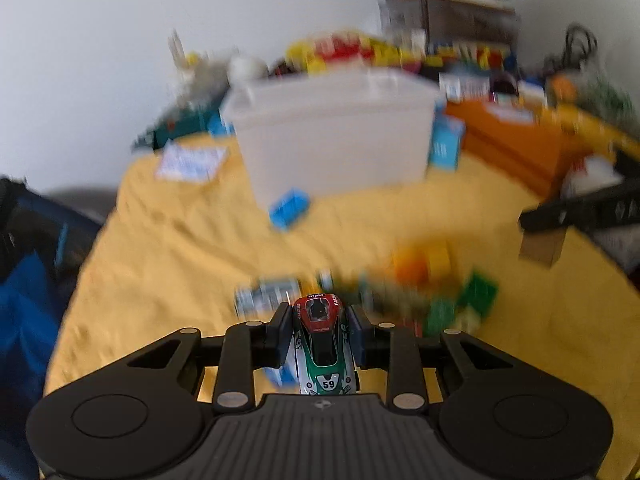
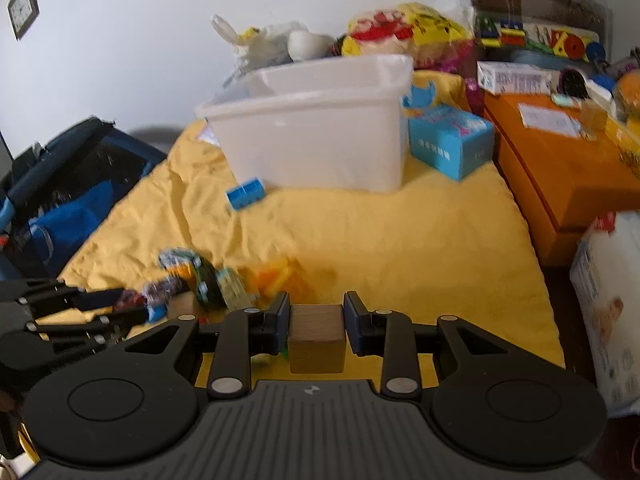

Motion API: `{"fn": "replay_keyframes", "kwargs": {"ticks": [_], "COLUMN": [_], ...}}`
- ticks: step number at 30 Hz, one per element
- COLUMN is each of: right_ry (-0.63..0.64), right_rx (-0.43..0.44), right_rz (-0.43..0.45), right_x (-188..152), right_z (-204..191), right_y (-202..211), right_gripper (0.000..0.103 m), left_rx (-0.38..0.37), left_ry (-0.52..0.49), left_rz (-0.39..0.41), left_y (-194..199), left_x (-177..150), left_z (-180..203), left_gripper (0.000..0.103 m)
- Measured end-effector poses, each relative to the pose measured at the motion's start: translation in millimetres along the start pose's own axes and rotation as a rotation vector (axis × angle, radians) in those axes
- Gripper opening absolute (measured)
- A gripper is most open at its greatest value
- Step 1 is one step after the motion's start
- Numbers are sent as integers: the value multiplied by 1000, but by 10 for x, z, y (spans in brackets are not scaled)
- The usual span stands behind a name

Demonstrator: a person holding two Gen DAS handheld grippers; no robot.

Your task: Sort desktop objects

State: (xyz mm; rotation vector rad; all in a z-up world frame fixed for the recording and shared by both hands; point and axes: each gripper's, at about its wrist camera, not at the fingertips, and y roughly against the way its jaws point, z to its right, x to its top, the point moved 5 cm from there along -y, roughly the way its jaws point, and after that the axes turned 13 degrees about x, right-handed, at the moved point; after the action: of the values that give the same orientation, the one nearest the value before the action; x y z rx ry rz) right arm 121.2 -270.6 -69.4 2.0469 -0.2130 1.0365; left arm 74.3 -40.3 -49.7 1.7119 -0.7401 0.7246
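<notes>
My left gripper [image 1: 322,330] is shut on a toy race car [image 1: 323,350], red, white and green with the number 59, held above the yellow cloth [image 1: 180,248]. My right gripper [image 2: 317,322] is shut on a wooden cube [image 2: 317,338]; the same cube [image 1: 541,247] and gripper show at the right edge of the left wrist view. A pile of small toys and bricks [image 1: 432,288] lies on the cloth ahead of the left gripper; the same pile [image 2: 200,280] sits left of the right gripper. A white plastic bin [image 2: 316,128] stands open at the back, also the bin [image 1: 336,136].
A blue brick [image 2: 245,194] lies by the bin's front left corner. A light blue box [image 2: 450,142] stands right of the bin, next to an orange box [image 2: 560,164]. Toys and bags crowd the back wall. A dark bag [image 2: 60,192] sits off the cloth's left edge.
</notes>
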Motion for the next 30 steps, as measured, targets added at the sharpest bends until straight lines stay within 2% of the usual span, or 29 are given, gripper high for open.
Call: {"fn": "replay_keyframes", "kwargs": {"ticks": [6,9,12,17,19,20,21,22,24,28,30], "right_ry": [76,118,132,134,110,104,112,119,128,98,98], "right_rx": [28,30,23,-16,-25,-29,-37,-40,-47,-17,-3], "right_rz": [85,137,181,197,184,171,152,135,132,142,140], "right_x": [633,1082,1509,2056,2180,2217,2244,2249,2230,2103,1914], "right_z": [-84,-82,-27,152,250,286,310,329,357,400,370], "right_y": [-73,-147,-256,-526,-648,-718,-791,-838,-886,-786,-674], "right_gripper": [33,33,33,33,33,34,39,58,68,68,68], "left_rx": [31,18,37,51,35,35,56,83,90,54,32], "left_ry": [36,76,64,101,110,107,101,104,113,90,54], "left_rz": [109,108,132,110,105,103,103,105,112,105,106], "left_y": [-98,-292,-537,-971,-1076,-1121,-1158,-1169,-1152,-1033,-892], "left_x": [867,1313,1726,2197,2274,2306,2327,2326,2271,1935,1629], "left_z": [-200,-280,-260,-179,-141,-118,-99,-102,-140,-255,-302], "left_gripper": [33,33,33,33,36,51,71,77,80,80,80]}}
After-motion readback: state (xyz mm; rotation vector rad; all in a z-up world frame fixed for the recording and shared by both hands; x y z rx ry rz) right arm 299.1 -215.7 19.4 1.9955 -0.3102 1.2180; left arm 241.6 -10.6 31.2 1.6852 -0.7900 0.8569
